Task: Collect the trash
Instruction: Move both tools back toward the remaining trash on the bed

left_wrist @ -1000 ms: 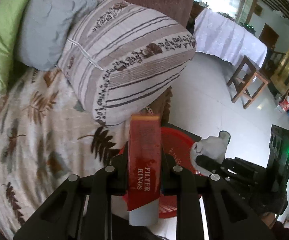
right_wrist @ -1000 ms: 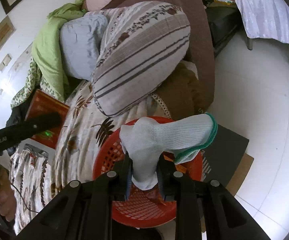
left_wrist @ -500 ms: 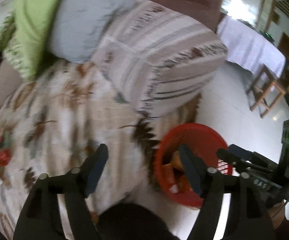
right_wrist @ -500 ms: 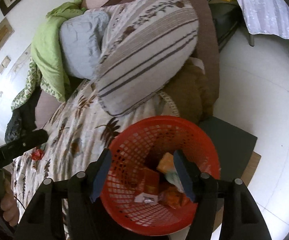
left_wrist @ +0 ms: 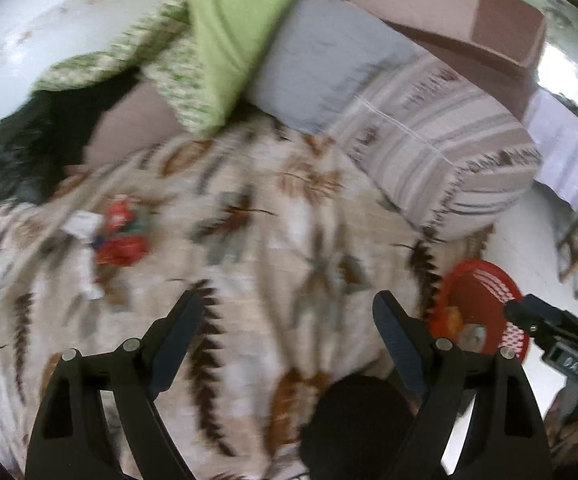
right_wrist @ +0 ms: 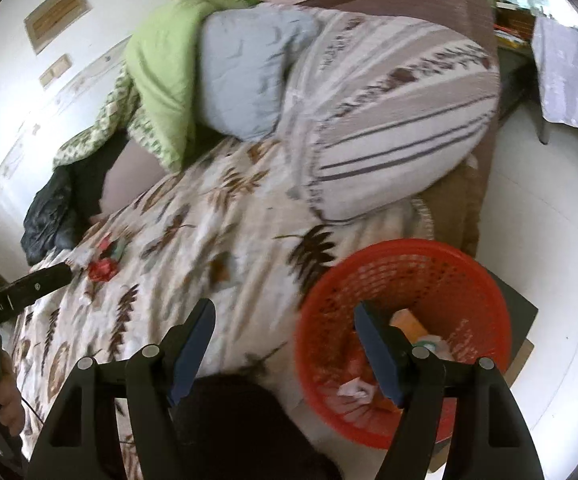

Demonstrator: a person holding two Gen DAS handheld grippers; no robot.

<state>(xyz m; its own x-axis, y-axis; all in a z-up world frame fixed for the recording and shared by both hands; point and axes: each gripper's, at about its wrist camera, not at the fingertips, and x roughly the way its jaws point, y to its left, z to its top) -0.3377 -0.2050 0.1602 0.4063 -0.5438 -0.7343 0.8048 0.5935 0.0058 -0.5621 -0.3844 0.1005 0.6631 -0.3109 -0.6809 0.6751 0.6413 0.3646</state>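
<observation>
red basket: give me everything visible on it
The red basket is round, of what looks like plastic, with lattice walls and a solid rim. It stands upright on the floor against the bed's edge, beside a dark mat. Inside lie scraps: an orange piece, crumpled white paper, a white-and-green item. The right gripper is above its near rim, one finger over its mouth, jaws opening and empty. In the left wrist view the basket shows only partly, blurred.

Both grippers dropped their loads into the red basket [right_wrist: 405,280]; fingers still opening, empty.
</observation>
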